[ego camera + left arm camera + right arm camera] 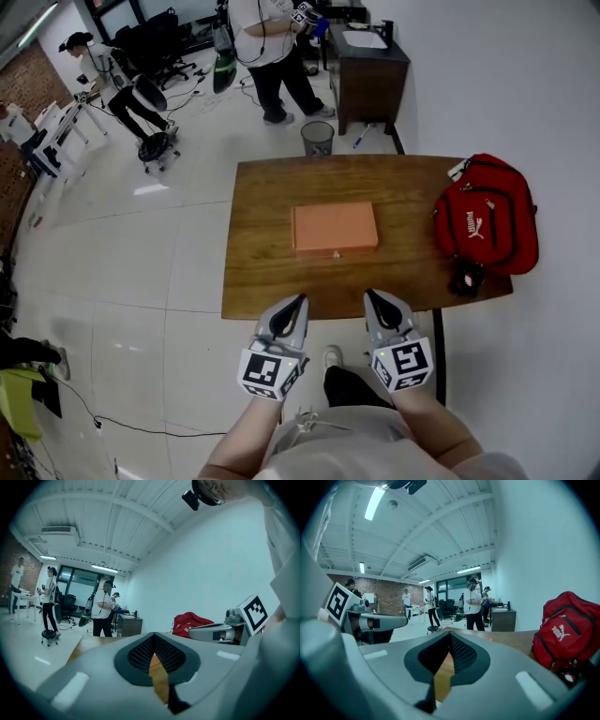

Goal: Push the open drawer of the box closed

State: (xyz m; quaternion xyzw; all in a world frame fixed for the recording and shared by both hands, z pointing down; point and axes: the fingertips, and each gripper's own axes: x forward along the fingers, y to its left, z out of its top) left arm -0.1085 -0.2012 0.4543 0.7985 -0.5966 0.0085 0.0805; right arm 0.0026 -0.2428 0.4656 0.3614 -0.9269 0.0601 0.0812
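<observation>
The box [335,229], flat and orange, lies near the middle of the wooden bench [262,272], in the centre of the head view. A small knob [336,254] sits on its lower edge. The head view does not settle whether the drawer stands out or sits flush. The left tool [298,302] and the right tool [371,295] hang side by side at the bench's lower edge, well apart from the box, one on each side of the knob's line. In each gripper view the tool's jaws meet at the tips with nothing between them, and only bench wood shows through the small gap in the pads. A red backpack [487,225] rests on the right end of the bench. A mesh waste bin [318,138] stands on the floor above the bench's upper edge.
</observation>
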